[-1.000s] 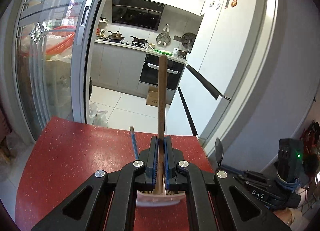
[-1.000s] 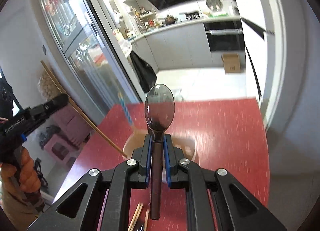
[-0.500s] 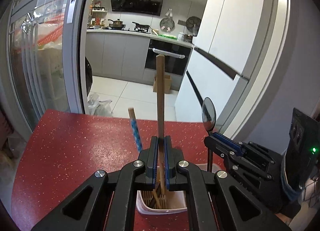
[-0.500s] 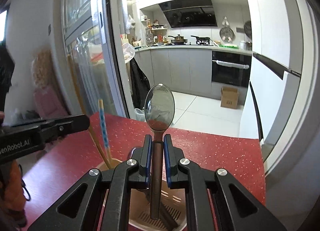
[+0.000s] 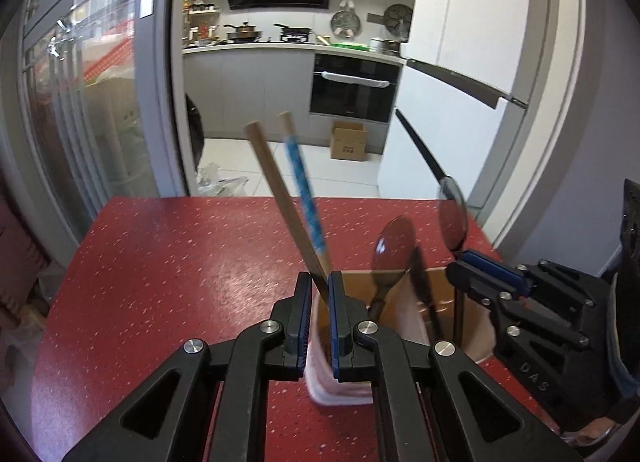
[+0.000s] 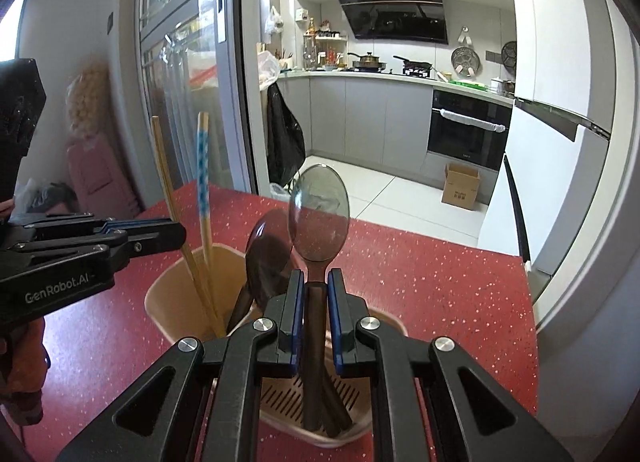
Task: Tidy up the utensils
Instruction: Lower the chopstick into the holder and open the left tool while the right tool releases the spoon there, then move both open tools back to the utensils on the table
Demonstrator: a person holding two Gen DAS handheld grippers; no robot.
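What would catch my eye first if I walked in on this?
Two black grippers over a beige utensil holder on a red speckled table. The right gripper clamps a dark spoon standing in it; the left gripper grips a wooden chopstick beside a blue-patterned one.

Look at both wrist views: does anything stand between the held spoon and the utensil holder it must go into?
Nothing visible does. The spoon, clamped in the right gripper, already has its handle down inside the utensil holder, beside a second spoon already standing there. The chopsticks sit in the other compartment.

"GenRobot.AI" on left gripper (image 6: 176, 236) body; "DAS" on right gripper (image 5: 456, 268) body.
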